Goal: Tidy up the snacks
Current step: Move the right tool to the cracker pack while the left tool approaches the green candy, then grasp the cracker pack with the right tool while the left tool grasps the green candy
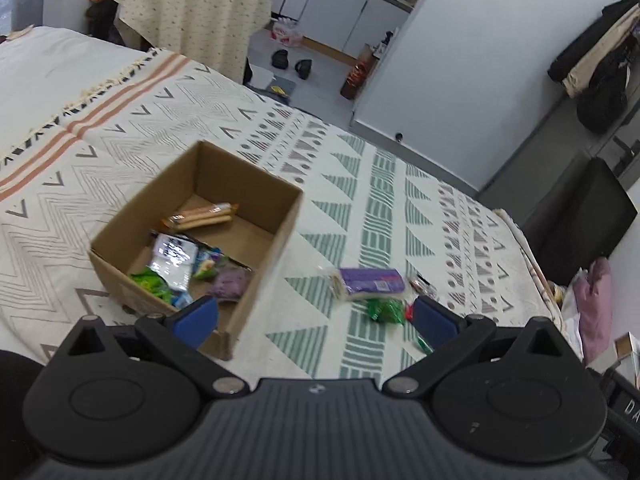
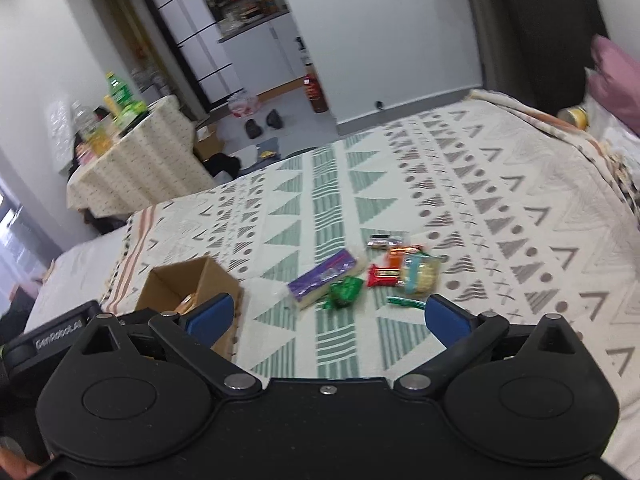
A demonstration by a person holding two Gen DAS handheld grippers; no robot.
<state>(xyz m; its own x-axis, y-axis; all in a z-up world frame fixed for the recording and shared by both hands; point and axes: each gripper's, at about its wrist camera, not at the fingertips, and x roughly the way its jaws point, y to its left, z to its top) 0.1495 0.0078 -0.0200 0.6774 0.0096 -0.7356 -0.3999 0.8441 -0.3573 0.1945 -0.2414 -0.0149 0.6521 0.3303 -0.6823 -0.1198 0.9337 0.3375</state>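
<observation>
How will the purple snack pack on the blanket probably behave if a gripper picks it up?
The purple snack pack looks like a flat rectangular block in a clear wrapper, so it is probably fairly stiff and light. The glossy film may be slippery, and its loose end could crumple. Lying flat on the soft blanket, it should slide, not roll.

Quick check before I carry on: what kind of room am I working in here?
Most likely a small studio flat or bedroom: the snacks lie on a bed under a patterned blanket, a kitchen nook with white cabinets opens behind, and coats hang on the wall.
</observation>
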